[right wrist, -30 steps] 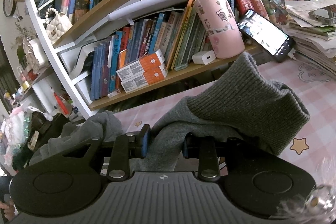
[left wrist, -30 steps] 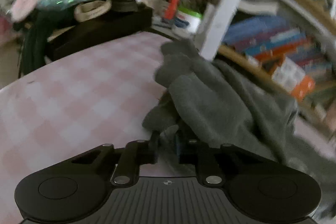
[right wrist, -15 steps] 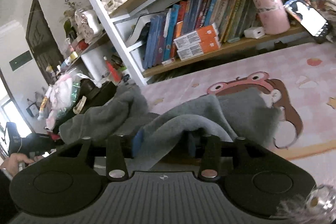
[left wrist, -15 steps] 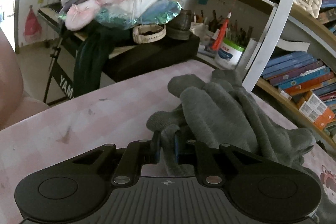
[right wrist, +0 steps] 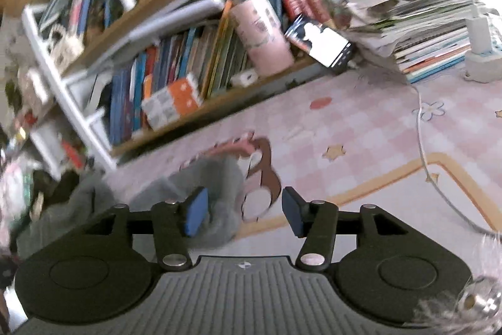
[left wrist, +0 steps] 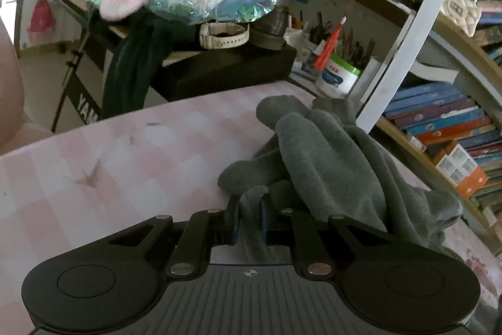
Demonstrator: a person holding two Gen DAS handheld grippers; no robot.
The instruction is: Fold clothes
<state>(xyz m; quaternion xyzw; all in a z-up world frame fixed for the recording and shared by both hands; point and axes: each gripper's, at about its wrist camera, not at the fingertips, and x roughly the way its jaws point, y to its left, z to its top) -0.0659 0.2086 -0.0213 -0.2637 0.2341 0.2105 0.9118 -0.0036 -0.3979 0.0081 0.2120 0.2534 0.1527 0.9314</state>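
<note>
pink checked tablecloth [left wrist: 131,165] carries the crumpled grey knitted garment [left wrist: 339,178] beside the bookshelf [right wrist: 175,102]. left gripper [left wrist: 249,220] pinches a grey fold; right gripper [right wrist: 243,212] gapes wide, holding nothing.

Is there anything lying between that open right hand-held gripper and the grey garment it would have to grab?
Nothing visible does. The right hand-held gripper hangs open right beside the grey garment, with only bare pink tablecloth near it. The left hand-held gripper is shut on the garment's other end.
</note>
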